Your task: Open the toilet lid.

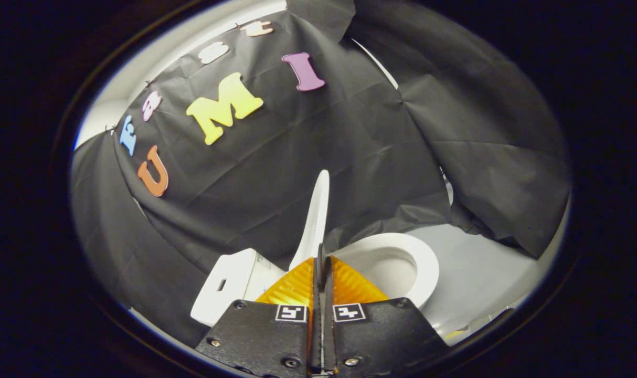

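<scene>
Lid (315, 218) raised, standing near upright just beyond gripper (321, 262). Fingers pressed together, nothing visibly between them. Seat (426, 260) and bowl exposed beside lid; tank (229, 283) on other side.

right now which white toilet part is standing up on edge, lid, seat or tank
The lid: it stands raised on edge just beyond the shut gripper, while the seat lies flat around the bowl and the tank sits behind.
</scene>
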`<act>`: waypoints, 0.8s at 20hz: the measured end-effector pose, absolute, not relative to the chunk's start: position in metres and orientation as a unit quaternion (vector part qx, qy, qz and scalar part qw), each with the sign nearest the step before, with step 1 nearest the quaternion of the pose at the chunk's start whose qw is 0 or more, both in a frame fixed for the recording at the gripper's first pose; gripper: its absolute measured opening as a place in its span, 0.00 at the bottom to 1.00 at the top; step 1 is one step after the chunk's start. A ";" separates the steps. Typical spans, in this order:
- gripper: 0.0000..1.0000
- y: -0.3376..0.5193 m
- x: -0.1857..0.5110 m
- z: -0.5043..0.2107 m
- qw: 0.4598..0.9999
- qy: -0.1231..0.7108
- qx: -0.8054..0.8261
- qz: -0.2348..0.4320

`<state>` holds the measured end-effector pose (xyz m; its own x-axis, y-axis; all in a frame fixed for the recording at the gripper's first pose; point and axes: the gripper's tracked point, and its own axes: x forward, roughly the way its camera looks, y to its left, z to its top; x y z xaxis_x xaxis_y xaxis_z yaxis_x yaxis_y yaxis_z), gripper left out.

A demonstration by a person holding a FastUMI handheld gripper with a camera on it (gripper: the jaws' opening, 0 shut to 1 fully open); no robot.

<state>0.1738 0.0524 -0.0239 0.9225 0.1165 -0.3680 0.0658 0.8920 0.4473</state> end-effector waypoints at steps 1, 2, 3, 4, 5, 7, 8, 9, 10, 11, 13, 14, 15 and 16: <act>0.05 0.057 0.175 -0.021 0.954 0.195 0.227 0.013; 0.05 0.061 0.176 -0.020 0.955 0.193 0.224 0.013; 0.05 0.066 0.178 -0.017 0.957 0.191 0.219 0.013; 0.05 0.070 0.176 -0.015 0.959 0.190 0.212 0.012; 0.05 0.075 0.176 -0.012 0.961 0.186 0.205 0.011; 0.06 0.085 0.176 -0.005 0.966 0.181 0.186 0.010; 0.06 0.089 0.176 -0.003 0.967 0.178 0.181 0.011; 0.06 0.095 0.175 0.001 0.968 0.177 0.176 0.011; 0.06 0.100 0.175 0.003 0.969 0.175 0.172 0.013; 0.06 0.106 0.174 0.006 0.970 0.174 0.168 0.014; 0.06 0.117 0.175 0.011 0.972 0.172 0.160 0.017; 0.06 0.122 0.175 0.012 0.973 0.170 0.154 0.018; 0.06 0.128 0.174 0.013 0.974 0.169 0.148 0.017; 0.06 0.132 0.173 0.014 0.976 0.167 0.140 0.016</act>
<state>0.1732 0.1320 0.0145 0.9437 0.0787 -0.3213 0.0148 0.9603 0.2786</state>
